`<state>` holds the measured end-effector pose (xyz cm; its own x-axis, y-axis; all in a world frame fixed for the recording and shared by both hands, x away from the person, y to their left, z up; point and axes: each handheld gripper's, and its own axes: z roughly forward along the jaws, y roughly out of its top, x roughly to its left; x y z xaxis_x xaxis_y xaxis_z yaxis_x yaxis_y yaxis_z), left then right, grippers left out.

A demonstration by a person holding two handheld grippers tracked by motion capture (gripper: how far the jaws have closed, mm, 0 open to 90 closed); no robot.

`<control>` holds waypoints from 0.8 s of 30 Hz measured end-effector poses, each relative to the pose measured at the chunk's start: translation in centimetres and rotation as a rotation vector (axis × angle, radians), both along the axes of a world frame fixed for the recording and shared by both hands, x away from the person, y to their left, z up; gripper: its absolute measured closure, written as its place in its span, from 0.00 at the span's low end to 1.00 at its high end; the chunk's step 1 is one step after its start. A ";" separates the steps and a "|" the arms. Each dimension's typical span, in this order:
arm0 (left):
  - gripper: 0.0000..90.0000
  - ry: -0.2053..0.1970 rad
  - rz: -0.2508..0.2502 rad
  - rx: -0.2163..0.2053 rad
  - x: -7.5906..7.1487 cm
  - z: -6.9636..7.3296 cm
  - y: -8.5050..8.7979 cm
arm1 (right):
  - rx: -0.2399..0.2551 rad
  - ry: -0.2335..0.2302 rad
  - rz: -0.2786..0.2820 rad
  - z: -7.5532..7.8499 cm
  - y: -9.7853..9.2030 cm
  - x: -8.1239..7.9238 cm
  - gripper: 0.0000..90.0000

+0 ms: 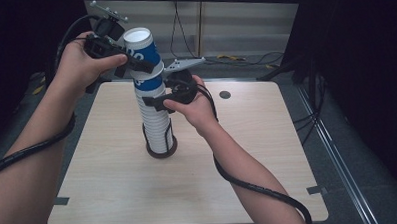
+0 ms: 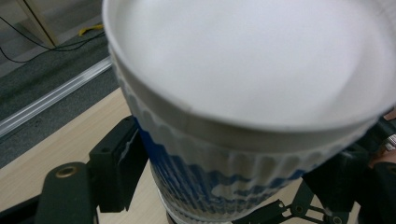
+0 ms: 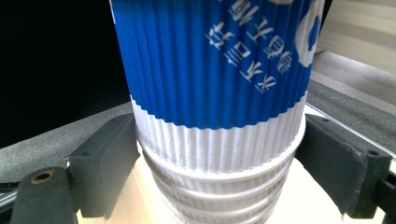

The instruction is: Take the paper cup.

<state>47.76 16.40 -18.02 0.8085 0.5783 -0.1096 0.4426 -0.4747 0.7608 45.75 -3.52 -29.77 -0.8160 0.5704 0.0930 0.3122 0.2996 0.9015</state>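
Observation:
A tall stack of upturned white ribbed paper cups (image 1: 156, 124) stands in a black wire holder (image 1: 162, 152) on the wooden table (image 1: 248, 160). On top sits a blue-and-white cup (image 1: 143, 50), tilted to the left. My left gripper (image 1: 134, 64) is shut on this top cup (image 2: 243, 70), one jaw on each side below its white base. My right gripper (image 1: 155, 101) is shut on the stack lower down. In the right gripper view its pads (image 3: 109, 158) press the white rims of the stack (image 3: 215, 196) just under the blue cup (image 3: 210, 60).
The holder stands near the table's middle. A small dark round hole (image 1: 225, 94) sits at the far right of the tabletop. Cables (image 1: 244, 58) lie on the floor beyond the far edge, and dark tape marks (image 1: 317, 190) flag the near corners.

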 end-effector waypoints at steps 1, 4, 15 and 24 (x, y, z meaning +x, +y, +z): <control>0.25 0.000 0.000 0.000 0.0 0.1 0.0 | -0.001 0.000 0.000 0.0 0.0 0.0 0.15; 0.25 -0.007 0.005 -0.015 -0.1 0.3 0.3 | -0.003 0.000 0.002 0.0 -0.1 -0.1 0.15; 0.26 -0.016 0.016 -0.035 -0.5 0.5 1.1 | -0.002 0.000 -0.001 0.0 0.0 0.0 0.15; 0.26 -0.038 0.020 -0.055 -0.9 0.8 1.5 | -0.003 0.001 -0.003 0.0 0.1 0.0 0.15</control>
<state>46.86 17.92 -17.23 0.8008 0.5885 -0.1110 0.4220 -0.4230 0.8019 45.75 -3.45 -29.76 -0.8145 0.5727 0.0925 0.3140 0.3011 0.9004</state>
